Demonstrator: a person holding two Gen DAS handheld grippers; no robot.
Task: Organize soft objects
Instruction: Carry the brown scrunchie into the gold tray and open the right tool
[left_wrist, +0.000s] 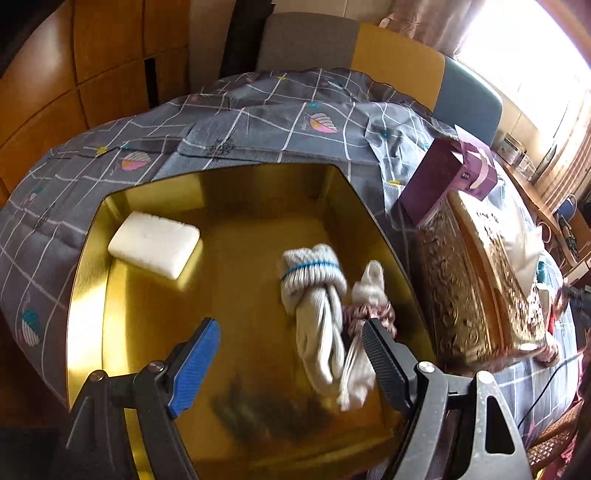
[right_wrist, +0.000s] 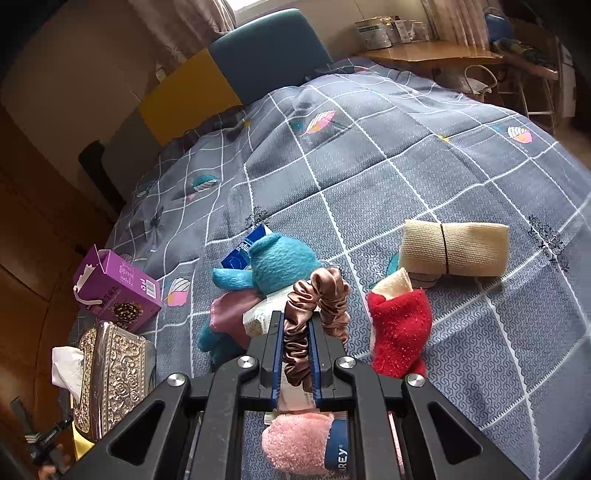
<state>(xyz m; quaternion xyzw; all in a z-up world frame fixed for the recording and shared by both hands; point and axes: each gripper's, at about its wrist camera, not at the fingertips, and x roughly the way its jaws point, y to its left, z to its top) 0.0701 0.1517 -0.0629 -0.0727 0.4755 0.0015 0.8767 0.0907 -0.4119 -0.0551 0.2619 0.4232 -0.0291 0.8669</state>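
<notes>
A gold tin (left_wrist: 258, 184) lies open on the grey checked bedcover. Inside it are a white foam block (left_wrist: 155, 243), a white sock bundle (left_wrist: 317, 295) tied with a blue band, and a smaller white and pink-patterned bundle (left_wrist: 369, 291). My left gripper (left_wrist: 290, 325) hangs open over the tin, and the blurred sock bundle lies loose between its fingers. My right gripper (right_wrist: 295, 321) is shut on a brown satin scrunchie (right_wrist: 325, 295) above a pile with a teal plush (right_wrist: 280, 266), a red sock (right_wrist: 400, 328) and a pink fuzzy sock (right_wrist: 299, 439).
A beige cloth roll (right_wrist: 454, 251) with a black band lies at the right on the bedcover (right_wrist: 406, 147). A purple carton (right_wrist: 118, 291) and an ornate tissue box (right_wrist: 110, 369) stand between the tin and the pile. Wooden cabinets are at the left and a desk at the far right.
</notes>
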